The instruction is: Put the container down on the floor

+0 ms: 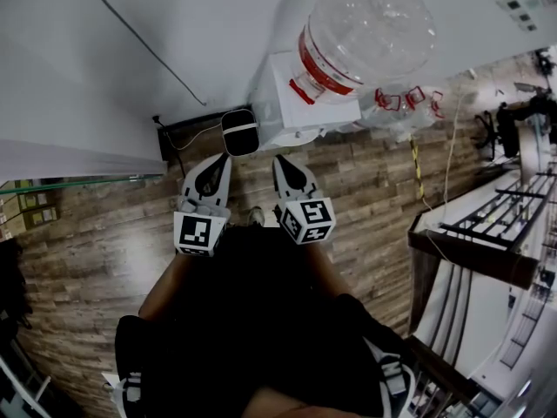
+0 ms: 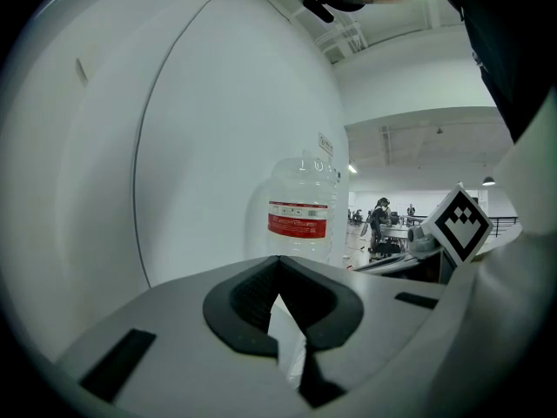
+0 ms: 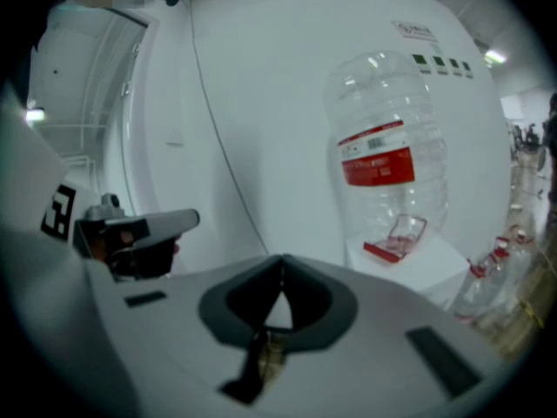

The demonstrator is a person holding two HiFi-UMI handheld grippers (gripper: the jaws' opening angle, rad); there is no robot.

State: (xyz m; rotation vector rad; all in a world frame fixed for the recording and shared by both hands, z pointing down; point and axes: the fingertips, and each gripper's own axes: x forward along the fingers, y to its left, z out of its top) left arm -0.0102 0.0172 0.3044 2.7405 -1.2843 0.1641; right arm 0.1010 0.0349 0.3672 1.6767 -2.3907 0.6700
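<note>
The container is a big clear water jug with a red label, standing upside down on a white stand against the white wall. It also shows in the left gripper view as the jug and in the right gripper view as the jug. My left gripper and right gripper hang side by side over the wooden floor, short of the stand. Both the left gripper and the right gripper are shut with nothing between their jaws.
A small black-and-white object sits on the floor by the stand's left corner. Several empty clear bottles with red handles lie right of the stand. A dark railing runs along the right. A black cable crosses the wall.
</note>
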